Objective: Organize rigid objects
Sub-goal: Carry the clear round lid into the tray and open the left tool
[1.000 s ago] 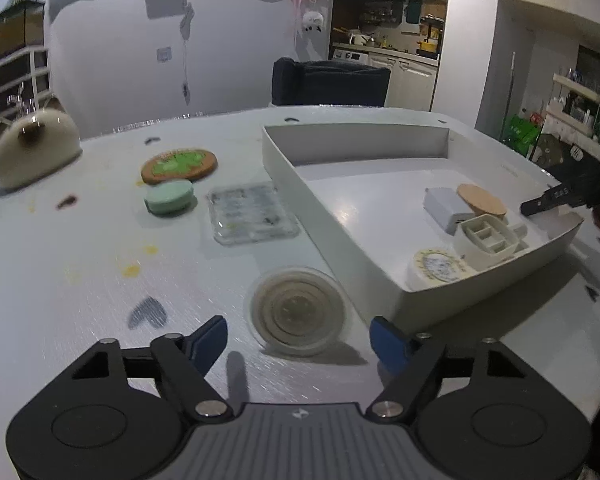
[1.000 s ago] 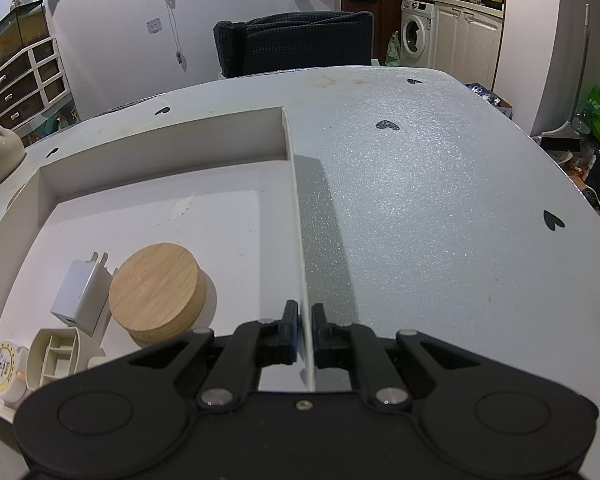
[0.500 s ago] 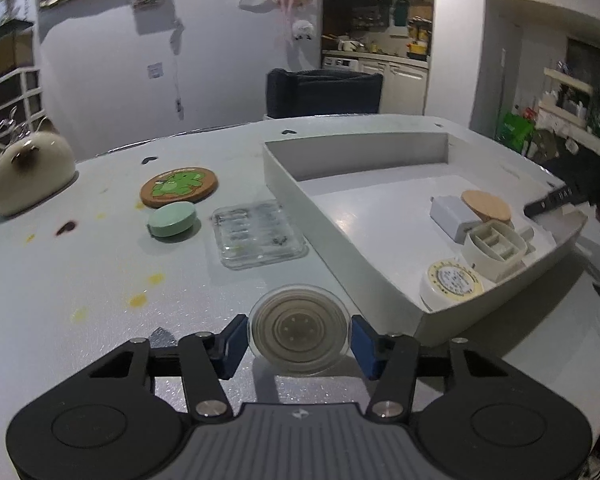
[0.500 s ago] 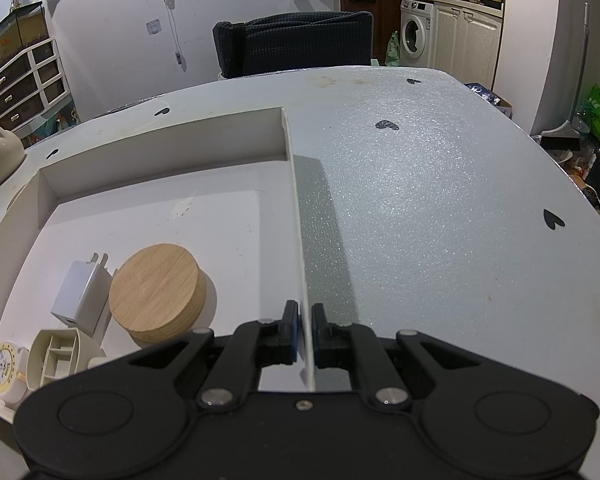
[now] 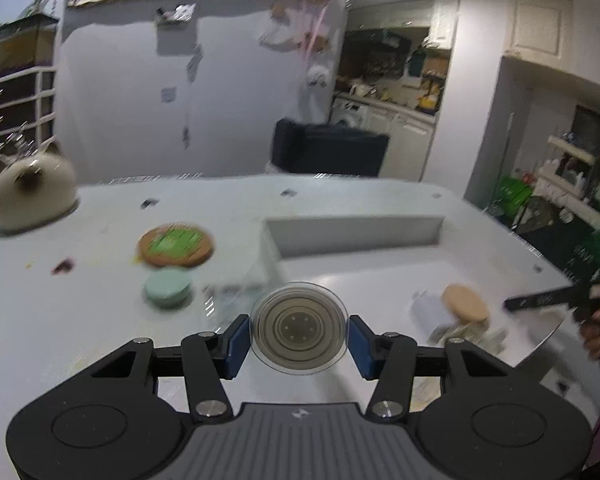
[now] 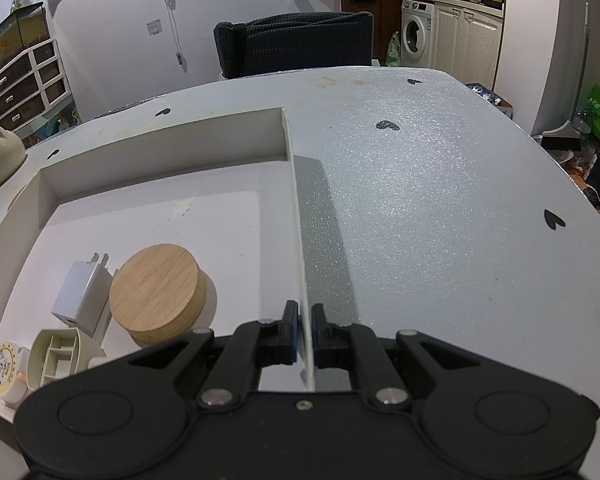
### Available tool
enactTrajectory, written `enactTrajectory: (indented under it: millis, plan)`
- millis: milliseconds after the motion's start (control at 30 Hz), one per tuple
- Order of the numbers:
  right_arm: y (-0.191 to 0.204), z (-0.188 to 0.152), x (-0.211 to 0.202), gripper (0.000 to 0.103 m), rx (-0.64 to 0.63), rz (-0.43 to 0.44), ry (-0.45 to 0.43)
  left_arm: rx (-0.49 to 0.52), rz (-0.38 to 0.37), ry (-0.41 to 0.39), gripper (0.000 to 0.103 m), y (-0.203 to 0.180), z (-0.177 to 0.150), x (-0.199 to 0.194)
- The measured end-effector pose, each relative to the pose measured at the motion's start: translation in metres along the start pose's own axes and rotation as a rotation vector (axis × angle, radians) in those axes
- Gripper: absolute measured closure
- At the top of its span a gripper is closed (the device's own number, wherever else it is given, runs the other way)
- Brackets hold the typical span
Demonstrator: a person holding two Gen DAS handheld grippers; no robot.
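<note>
Pinching a clear round ribbed disc [image 5: 299, 329], the left gripper [image 5: 299, 340] grips it; the right gripper [image 6: 305, 334] clamps the white tray's thin wall [image 6: 298, 216].

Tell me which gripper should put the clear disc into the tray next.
Left. The left gripper already holds the clear disc between its blue pads, raised toward the tray. The right gripper is clamped on the tray's side wall, steadying it.

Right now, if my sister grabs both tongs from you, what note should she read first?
Left tongs: shut on the clear disc, lifted above the table.
Right tongs: shut on the tray wall, steadying it.
In the tray: plug, wood lid, divided cup, yellow tape.
Left on the table: coaster, green puck, clear case.
Next: probably drop the disc in the tray.
</note>
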State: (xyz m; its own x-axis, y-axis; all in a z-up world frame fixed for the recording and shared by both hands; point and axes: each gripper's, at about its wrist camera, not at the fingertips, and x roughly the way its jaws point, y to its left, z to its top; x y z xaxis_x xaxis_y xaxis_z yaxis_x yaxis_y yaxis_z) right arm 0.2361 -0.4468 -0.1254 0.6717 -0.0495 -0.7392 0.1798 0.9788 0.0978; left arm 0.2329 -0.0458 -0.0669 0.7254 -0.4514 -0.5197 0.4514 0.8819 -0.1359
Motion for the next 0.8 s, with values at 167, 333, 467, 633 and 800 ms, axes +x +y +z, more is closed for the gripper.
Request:
enactTrajectory:
  millis: [167, 333, 467, 633, 800]
  plan:
    - [0.000, 0.000, 0.000, 0.096, 0.003, 0.002, -0.001, 0.021, -0.078, 0.009, 0.050, -0.029, 0.016, 0.016]
    - [-0.002, -0.001, 0.000, 0.096, 0.009, 0.007, -0.004, 0.036, -0.124, 0.070, 0.050, -0.059, 0.020, 0.046]
    - [-0.003, -0.001, 0.001, 0.096, 0.009, 0.009, -0.004, 0.044, -0.144, 0.139, 0.050, -0.078, 0.020, 0.071]
    - [-0.003, -0.001, 0.001, 0.096, 0.003, 0.009, -0.004, 0.042, -0.135, 0.203, 0.050, -0.088, 0.014, 0.095]
    - [-0.005, -0.002, 0.001, 0.096, 0.006, 0.016, -0.006, 0.045, -0.105, 0.238, 0.050, -0.089, 0.010, 0.107]
